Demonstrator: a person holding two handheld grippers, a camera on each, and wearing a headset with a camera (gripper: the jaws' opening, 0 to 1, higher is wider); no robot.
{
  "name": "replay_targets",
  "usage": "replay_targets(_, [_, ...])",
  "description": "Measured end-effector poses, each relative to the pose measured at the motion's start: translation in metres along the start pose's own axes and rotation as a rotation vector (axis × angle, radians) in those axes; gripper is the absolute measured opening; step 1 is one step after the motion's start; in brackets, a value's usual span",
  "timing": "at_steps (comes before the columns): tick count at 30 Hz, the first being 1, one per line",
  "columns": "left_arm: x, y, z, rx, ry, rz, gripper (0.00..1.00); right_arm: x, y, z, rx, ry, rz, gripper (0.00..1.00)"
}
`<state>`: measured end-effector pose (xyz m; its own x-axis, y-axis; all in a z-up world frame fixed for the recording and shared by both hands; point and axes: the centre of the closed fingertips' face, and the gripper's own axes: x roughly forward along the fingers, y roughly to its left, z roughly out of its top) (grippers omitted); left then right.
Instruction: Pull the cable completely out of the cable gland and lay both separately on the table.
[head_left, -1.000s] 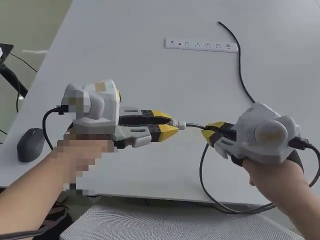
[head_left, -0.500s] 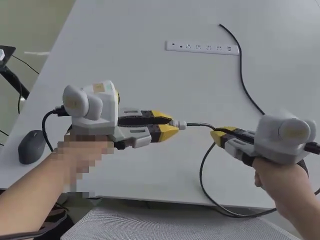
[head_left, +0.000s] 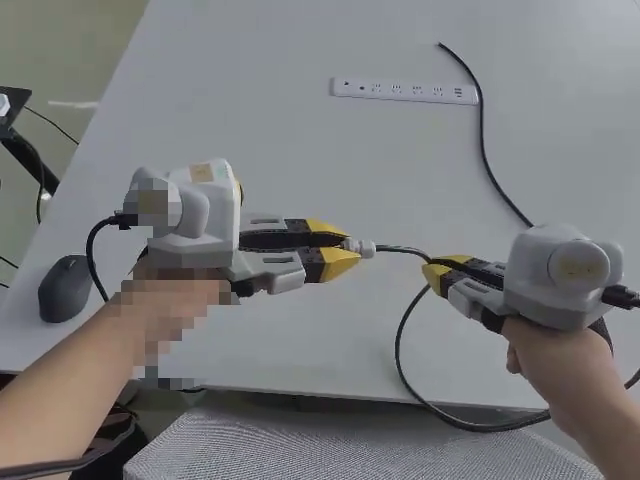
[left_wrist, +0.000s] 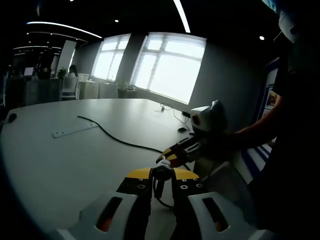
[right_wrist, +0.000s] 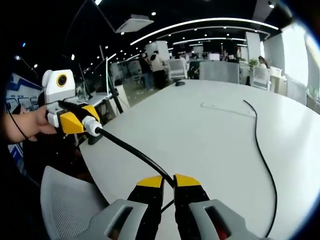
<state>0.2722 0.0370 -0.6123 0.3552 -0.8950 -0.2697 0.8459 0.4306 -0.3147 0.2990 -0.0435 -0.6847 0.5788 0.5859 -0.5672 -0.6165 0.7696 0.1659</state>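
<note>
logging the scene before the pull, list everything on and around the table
table: one, white, under the work
power strip: one, white, far side of table
cord: one, black, curves past the strip's right end toward the near right
mouse: one, dark grey, table's left edge
chair: one, grey mesh, below the near edge
gland: one, white, in the left jaws
cable: one, black, from gland to right jaws, then loops below the table edge
left gripper: one, white with yellow tips, shut on gland
right gripper: one, same colours, shut on cable
left hand, right hand: one on each gripper
</note>
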Motion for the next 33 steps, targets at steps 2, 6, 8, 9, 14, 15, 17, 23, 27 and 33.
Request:
replay_targets(2, [0.001,-0.001,-0.001,-0.002,0.005,-0.003,0.15,-0.001,-0.003,0.000,-0.020,-0.001,-0.010,0.03])
replay_targets(6, [0.002,-0.003,-0.003,0.002,0.010,-0.002,0.15,-0.002,-0.005,-0.004,-0.025,0.013,-0.011,0.00])
replay_targets(8, [0.001,-0.003,-0.003,0.000,0.008,-0.005,0.15,-0.005,-0.009,-0.003,-0.053,0.000,-0.027,0.00])
replay_targets(9, [0.001,-0.004,-0.003,-0.001,0.008,-0.006,0.15,-0.006,-0.009,-0.002,-0.054,-0.001,-0.027,0.01])
replay_targets(14, [0.002,-0.002,-0.002,-0.001,0.007,-0.003,0.15,-0.011,-0.007,0.008,-0.115,-0.022,-0.024,0.05])
replay_targets(15, [0.002,-0.003,-0.002,-0.001,0.007,-0.004,0.15,-0.014,-0.005,0.016,-0.146,-0.046,-0.021,0.05])
replay_targets(17, [0.002,-0.002,-0.001,-0.003,0.007,-0.003,0.15,-0.019,0.000,0.030,-0.195,-0.084,-0.010,0.05])
replay_targets(23, [0.003,-0.001,-0.002,-0.008,0.012,-0.004,0.15,-0.021,0.029,0.053,-0.419,-0.089,0.071,0.10])
replay_targets(27, [0.003,-0.001,-0.002,-0.009,0.011,-0.004,0.15,-0.016,0.049,0.049,-0.571,-0.044,0.133,0.14])
replay_targets(33, [0.002,0.000,-0.001,-0.012,0.009,-0.002,0.15,-0.011,0.063,0.046,-0.681,-0.019,0.152,0.14])
